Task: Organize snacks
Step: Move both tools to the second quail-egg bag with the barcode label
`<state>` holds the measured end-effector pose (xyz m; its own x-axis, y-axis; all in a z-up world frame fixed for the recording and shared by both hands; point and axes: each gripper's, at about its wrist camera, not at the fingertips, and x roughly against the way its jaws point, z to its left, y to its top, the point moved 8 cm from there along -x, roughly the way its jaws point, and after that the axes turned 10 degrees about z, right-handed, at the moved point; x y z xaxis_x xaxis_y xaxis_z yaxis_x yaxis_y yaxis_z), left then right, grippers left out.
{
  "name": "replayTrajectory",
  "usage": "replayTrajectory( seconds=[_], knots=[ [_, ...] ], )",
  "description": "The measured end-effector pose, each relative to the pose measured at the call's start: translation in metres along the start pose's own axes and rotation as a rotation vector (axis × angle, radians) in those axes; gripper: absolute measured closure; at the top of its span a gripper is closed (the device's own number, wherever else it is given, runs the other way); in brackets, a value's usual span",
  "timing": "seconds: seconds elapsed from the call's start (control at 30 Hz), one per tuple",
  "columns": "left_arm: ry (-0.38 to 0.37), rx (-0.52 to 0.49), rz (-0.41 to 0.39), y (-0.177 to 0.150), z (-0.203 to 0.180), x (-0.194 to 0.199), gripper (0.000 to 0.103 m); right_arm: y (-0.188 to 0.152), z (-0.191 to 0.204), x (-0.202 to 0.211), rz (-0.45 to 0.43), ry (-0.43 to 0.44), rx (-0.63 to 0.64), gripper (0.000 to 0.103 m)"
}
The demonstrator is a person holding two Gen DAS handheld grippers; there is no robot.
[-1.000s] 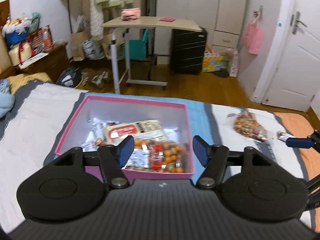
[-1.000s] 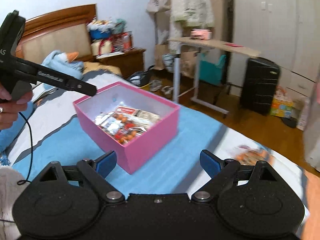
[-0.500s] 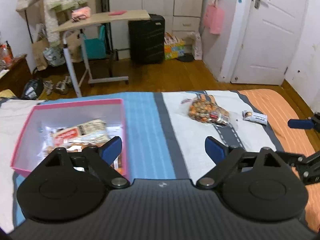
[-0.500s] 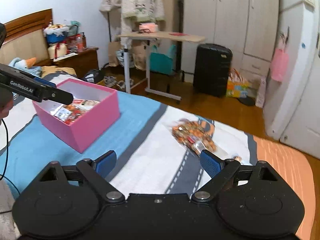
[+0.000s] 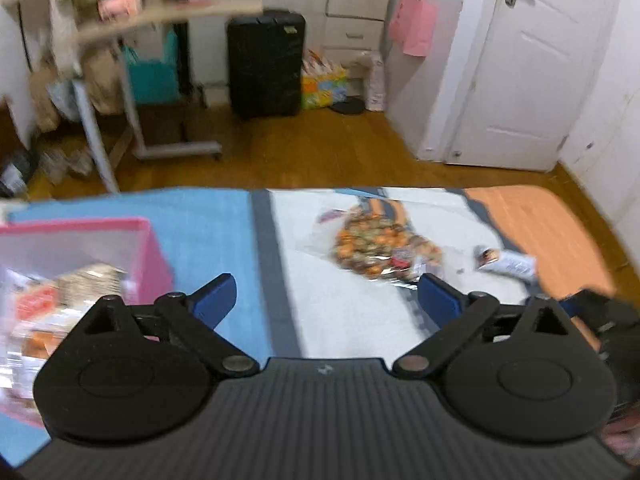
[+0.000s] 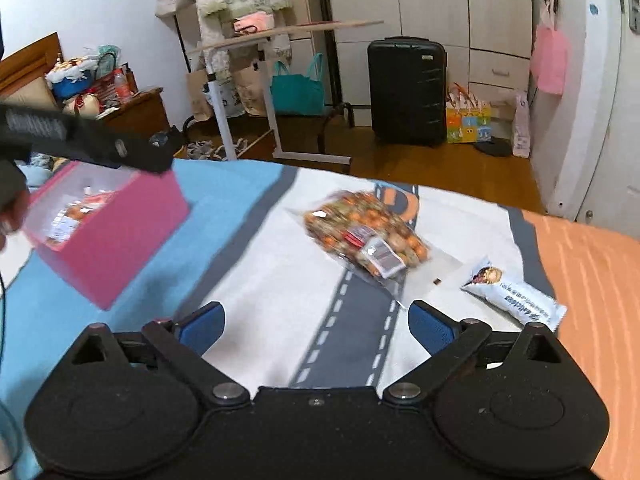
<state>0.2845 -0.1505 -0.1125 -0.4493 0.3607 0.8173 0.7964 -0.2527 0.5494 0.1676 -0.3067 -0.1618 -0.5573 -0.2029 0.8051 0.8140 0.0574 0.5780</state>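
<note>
While both tools, left tool and right tool, are opening empty, you risk crushing the crinkly snack bag or missing the box.

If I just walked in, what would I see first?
Probably the bright pink box on the blue part of the bedspread, left of the middle, with snacks already inside. Next, the clear bag of orange snacks lying on the white part near the printed road, with a small white snack packet to its right by the orange stripe.
</note>
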Motion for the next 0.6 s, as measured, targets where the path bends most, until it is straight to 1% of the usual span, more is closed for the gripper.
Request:
replayTrajectory(
  seconds=[0.07, 0.1, 0.17, 0.23, 0.3, 0.37, 0.43, 0.47, 0.6],
  knots=[
    [-0.005, 0.022, 0.032, 0.007, 0.002, -0.017, 0.003, -0.002, -0.01, -0.017, 0.012, -0.01, -0.019, 0.003],
    [-0.015, 0.01, 0.054, 0.009, 0.002, -0.026, 0.003, -0.003, -0.015, -0.026, 0.025, -0.01, -0.029, 0.003],
    [-0.032, 0.005, 0.085, 0.013, 0.0, -0.041, 0.003, -0.005, -0.024, -0.044, 0.06, 0.005, -0.052, 0.004],
    [-0.058, 0.028, 0.119, 0.018, -0.001, -0.057, 0.003, -0.005, -0.031, -0.059, 0.086, 0.024, -0.088, 0.005],
    [-0.059, 0.034, 0.146, 0.022, -0.003, -0.074, 0.003, -0.004, -0.038, -0.07, 0.096, 0.021, -0.131, 0.006],
    [-0.045, 0.029, 0.175, 0.027, -0.004, -0.095, 0.003, -0.003, -0.041, -0.08, 0.105, 0.02, -0.142, 0.006],
    [-0.051, 0.026, 0.167, 0.034, -0.005, -0.111, 0.003, 0.0, -0.043, -0.085, 0.083, 0.0, -0.128, 0.006],
    [-0.061, 0.03, 0.16, 0.038, -0.006, -0.12, 0.005, 0.002, -0.043, -0.088, 0.074, -0.012, -0.116, 0.005],
    [-0.084, 0.055, 0.139, 0.057, -0.004, -0.157, 0.007, 0.012, -0.044, -0.101, 0.057, -0.048, -0.088, 0.003]
  ],
)
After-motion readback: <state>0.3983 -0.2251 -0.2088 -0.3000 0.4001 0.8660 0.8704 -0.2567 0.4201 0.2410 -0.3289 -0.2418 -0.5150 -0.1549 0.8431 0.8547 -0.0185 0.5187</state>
